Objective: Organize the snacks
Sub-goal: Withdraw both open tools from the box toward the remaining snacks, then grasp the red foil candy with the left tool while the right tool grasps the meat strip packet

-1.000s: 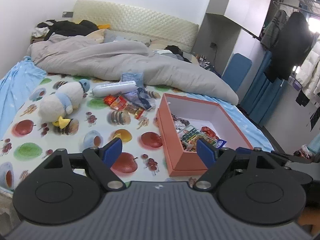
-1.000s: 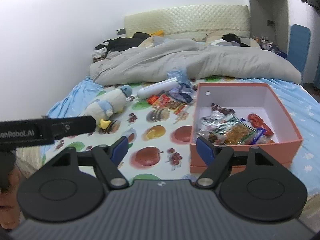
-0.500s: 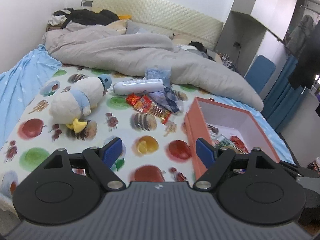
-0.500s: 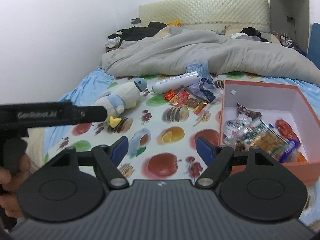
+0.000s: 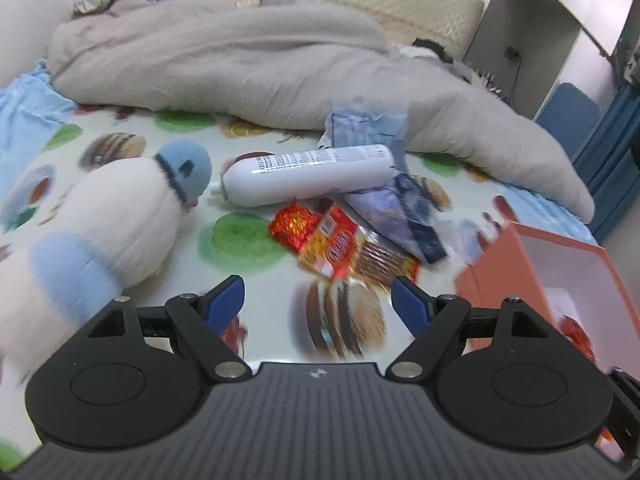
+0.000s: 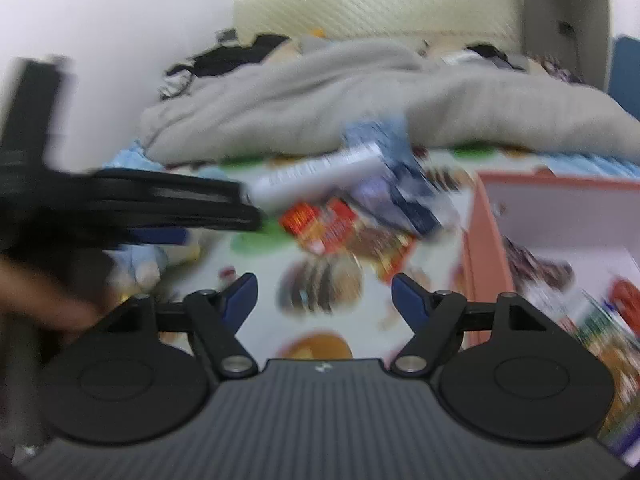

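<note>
Two sets of tongs, left tongs and right tongs, hang over the bed with jaws spread wide and nothing between them. On the bed's fruit-print sheet lie a plush penguin, an orange box with snacks inside, a white tube, and red snack packets just beside the tube.

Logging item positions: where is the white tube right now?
In the left wrist view, the white tube lies centre on the bed sheet, between the plush toy and the blue packets.
</note>
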A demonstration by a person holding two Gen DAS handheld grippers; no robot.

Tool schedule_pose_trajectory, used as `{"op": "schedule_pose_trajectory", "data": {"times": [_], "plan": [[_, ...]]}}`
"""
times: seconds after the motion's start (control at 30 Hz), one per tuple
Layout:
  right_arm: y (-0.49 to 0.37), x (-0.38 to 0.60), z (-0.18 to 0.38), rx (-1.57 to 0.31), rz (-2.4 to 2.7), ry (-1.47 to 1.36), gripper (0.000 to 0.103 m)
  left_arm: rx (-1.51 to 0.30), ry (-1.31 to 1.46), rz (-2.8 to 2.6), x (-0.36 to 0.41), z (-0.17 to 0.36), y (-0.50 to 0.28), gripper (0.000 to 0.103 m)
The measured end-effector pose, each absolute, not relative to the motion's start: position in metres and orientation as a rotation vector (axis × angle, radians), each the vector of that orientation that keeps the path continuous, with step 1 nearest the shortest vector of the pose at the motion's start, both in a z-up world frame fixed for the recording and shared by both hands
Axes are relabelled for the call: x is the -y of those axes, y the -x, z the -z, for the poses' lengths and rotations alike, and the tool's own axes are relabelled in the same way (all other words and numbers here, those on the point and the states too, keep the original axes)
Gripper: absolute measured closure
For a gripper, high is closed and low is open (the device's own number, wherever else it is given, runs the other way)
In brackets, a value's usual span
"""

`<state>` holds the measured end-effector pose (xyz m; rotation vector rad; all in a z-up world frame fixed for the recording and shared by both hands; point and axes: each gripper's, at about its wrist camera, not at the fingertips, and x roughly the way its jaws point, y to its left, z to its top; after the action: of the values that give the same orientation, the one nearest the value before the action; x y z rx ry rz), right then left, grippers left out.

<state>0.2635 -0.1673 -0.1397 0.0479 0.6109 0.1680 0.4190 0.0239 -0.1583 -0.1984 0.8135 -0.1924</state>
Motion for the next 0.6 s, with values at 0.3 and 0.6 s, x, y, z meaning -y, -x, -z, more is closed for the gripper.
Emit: {"op": "schedule_pose_trajectory", "data": {"times": [0.3, 0.6], "plan": [[-0.350, 0.168, 0.186, -0.726, -0.035, -0.063, 0.027, -0.907, 0.211, 0.207, -0.026, 0.210, -0.521, 0.020], [-0.416, 0.173, 0.228, -0.759, 0.101, -0.136, 0.025, -0.902, 0.159, 0.257, -0.018, 0.229, -0.568, 0.028]]}}
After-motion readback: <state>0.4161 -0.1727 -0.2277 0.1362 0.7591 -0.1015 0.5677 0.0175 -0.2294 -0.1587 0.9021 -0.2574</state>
